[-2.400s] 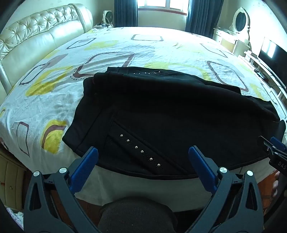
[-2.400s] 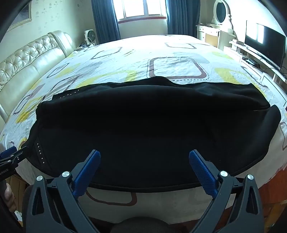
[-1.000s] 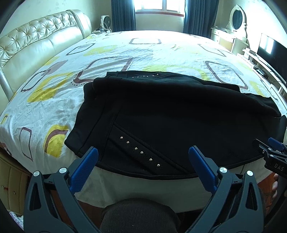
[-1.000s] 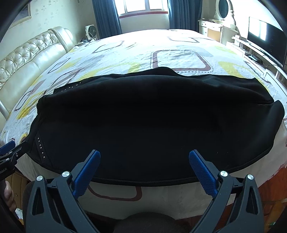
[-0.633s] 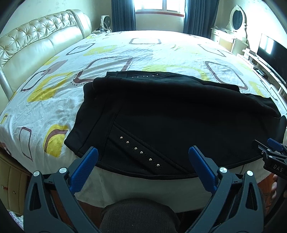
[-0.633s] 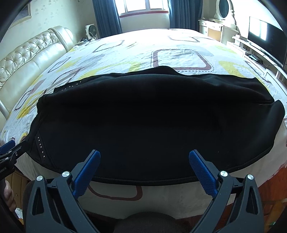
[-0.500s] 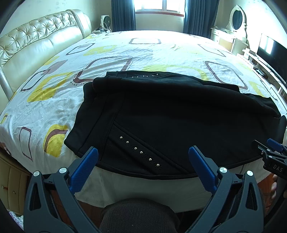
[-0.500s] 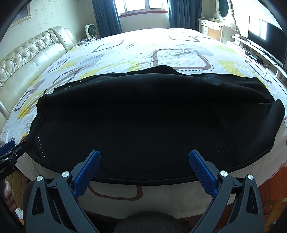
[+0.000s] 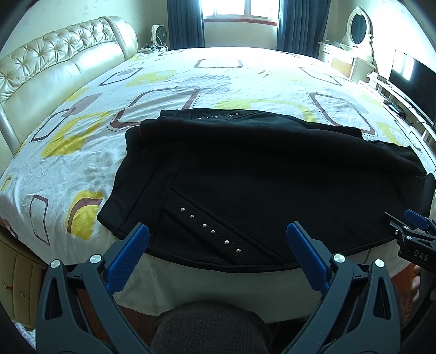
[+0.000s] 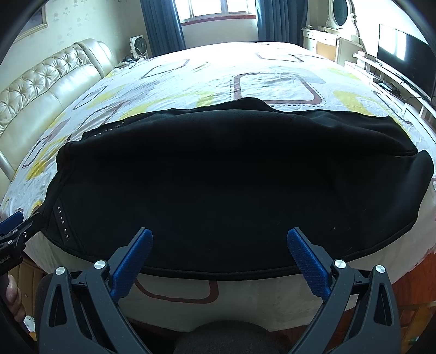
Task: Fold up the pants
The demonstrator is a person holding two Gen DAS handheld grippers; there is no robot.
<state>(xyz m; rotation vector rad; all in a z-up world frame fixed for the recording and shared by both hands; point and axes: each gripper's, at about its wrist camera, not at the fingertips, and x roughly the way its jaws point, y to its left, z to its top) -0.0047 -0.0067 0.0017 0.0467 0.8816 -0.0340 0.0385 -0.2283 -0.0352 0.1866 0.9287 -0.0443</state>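
Black pants point(image 9: 259, 174) point(image 10: 218, 177) lie spread along the near edge of the bed, folded over lengthwise, with a diagonal row of silver studs point(image 9: 209, 231) near the front hem. My left gripper point(image 9: 216, 239) hovers open just off the bed edge in front of the studded end, holding nothing. My right gripper point(image 10: 218, 246) also stands open, in front of the middle of the near hem. Each gripper shows at the edge of the other's view: the right one point(image 9: 408, 231), the left one point(image 10: 13, 226).
The bed sheet point(image 9: 218, 73) is white with yellow and brown squares. A tufted cream headboard point(image 9: 54, 62) stands at the left. A dresser with an oval mirror point(image 10: 340, 16) and a television point(image 10: 403, 51) line the right wall. A hand point(image 10: 13, 299) holds the left gripper.
Both views have risen and drawn back a little since the earliest frames. The pants lie as before and both grippers stay open.
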